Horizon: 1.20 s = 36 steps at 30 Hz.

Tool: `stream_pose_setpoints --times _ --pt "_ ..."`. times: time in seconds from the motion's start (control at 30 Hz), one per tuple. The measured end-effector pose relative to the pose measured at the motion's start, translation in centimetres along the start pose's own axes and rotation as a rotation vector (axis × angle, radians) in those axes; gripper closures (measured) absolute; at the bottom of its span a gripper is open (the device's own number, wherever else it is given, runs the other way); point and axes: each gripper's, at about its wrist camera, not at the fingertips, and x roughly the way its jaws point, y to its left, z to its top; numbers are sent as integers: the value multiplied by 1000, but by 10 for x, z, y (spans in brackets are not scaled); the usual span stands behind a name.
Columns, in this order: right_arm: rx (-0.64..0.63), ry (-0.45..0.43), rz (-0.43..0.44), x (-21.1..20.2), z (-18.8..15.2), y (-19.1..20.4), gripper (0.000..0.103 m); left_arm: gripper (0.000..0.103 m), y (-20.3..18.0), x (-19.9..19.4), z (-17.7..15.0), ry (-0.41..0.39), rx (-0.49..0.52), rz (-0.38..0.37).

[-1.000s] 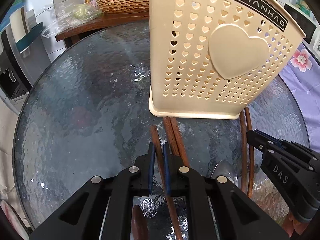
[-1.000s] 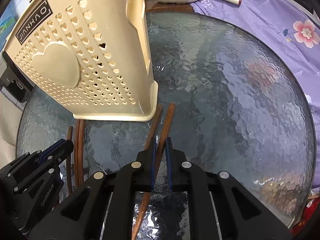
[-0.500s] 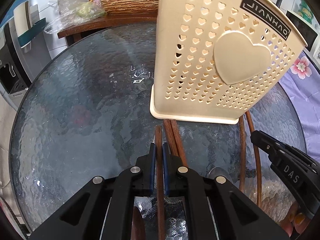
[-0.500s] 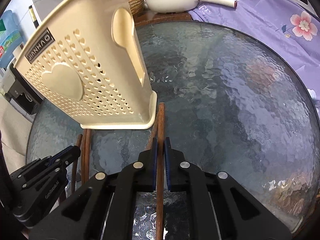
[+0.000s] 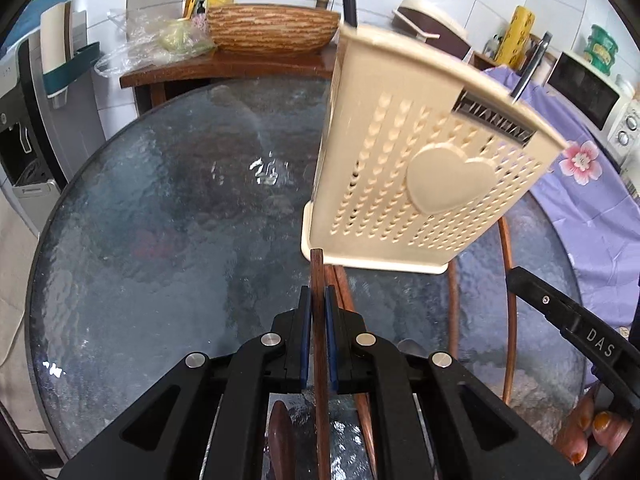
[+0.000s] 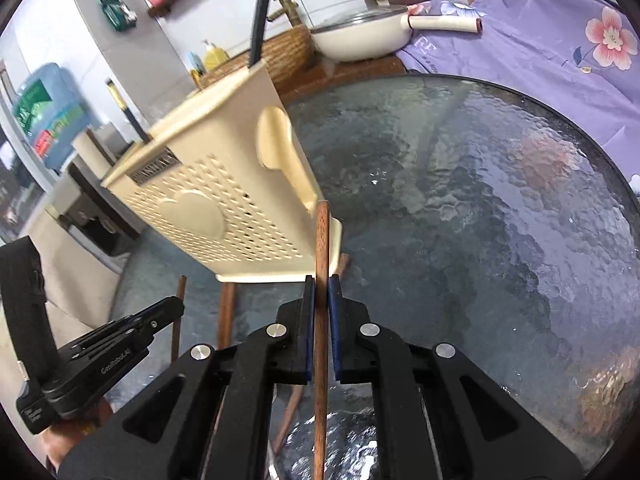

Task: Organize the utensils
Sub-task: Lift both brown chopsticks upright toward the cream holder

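My left gripper [image 5: 318, 294] is shut on a brown wooden chopstick [image 5: 317, 268] that points toward the base of the cream heart-perforated utensil holder [image 5: 420, 184]. My right gripper [image 6: 320, 284] is shut on a second brown chopstick [image 6: 322, 240], whose tip overlaps the holder [image 6: 224, 208] at its near corner. Each gripper shows in the other's view, the right one [image 5: 568, 328] and the left one [image 6: 120, 340]. More chopsticks [image 5: 508, 280] lie on the textured glass table [image 5: 160, 240] in front of the holder. Dark-handled utensils [image 6: 260, 12] stand in the holder.
A wooden spoon [image 5: 280, 440] and a metal spoon [image 5: 408, 346] lie under my left gripper. A woven basket [image 5: 272, 32] sits on a wooden stand behind the table. A purple flowered cloth [image 6: 560, 40] and a white pan [image 6: 360, 36] are at the back right.
Both grippers have closed on a chopstick each and lifted it, straightening it between the pads. Both views have risen and tipped up, so the holder sits farther off and its rim shows.
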Motion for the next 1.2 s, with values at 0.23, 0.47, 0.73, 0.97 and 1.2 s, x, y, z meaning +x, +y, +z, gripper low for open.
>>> stream_pose_setpoints --times 0.23,0.47,0.73,0.97,1.2 --pt "-30 -54 65 -32 -1 4 96 97 -4 -32 1 -63 12 -56" --pt "-74 -105 109 -64 -2 7 96 97 -13 -63 -7 -121 45 -101" --pt "-110 -137 142 -97 -8 11 96 97 -16 -103 -17 -191 66 -147" --pt "-166 -167 153 -126 -20 18 96 97 -24 -138 -29 -263 108 -168" --pt "-219 -187 164 -150 -31 27 96 97 -22 -160 -39 -308 125 -183"
